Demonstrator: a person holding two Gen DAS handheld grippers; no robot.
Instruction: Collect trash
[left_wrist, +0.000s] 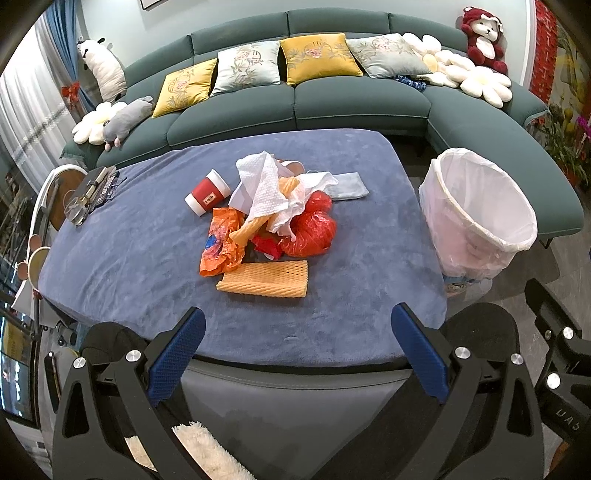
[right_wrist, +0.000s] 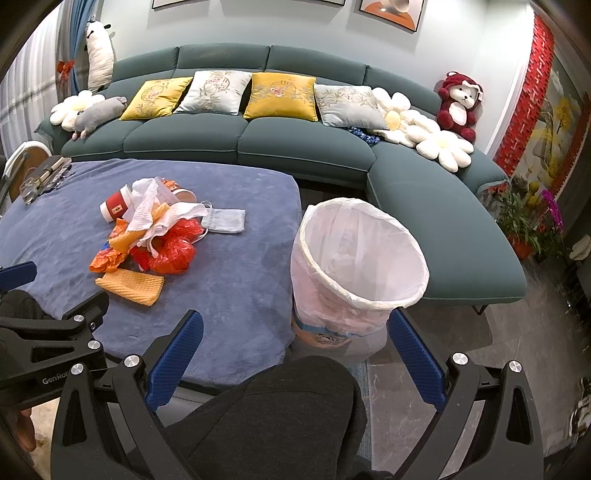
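Observation:
A trash pile lies mid-table on the blue cloth (left_wrist: 129, 258): a red paper cup (left_wrist: 207, 192), white paper towels (left_wrist: 266, 188), a red plastic bag (left_wrist: 312, 225), an orange wrapper (left_wrist: 219, 251), an orange foam net (left_wrist: 264, 283) and a pale blue face mask (left_wrist: 349, 186). The pile also shows in the right wrist view (right_wrist: 155, 229). A white-lined trash bin (left_wrist: 476, 218) stands right of the table, and in the right wrist view (right_wrist: 360, 254). My left gripper (left_wrist: 297, 332) is open and empty at the table's near edge. My right gripper (right_wrist: 295, 336) is open and empty, before the bin.
A teal sofa (left_wrist: 332, 107) with cushions and plush toys runs behind the table. Glasses and a dark book (left_wrist: 92, 192) lie at the table's far left corner. A chair (left_wrist: 40, 221) stands left. Potted plants (right_wrist: 528, 221) stand right. A person's dark knee (right_wrist: 273, 406) is below.

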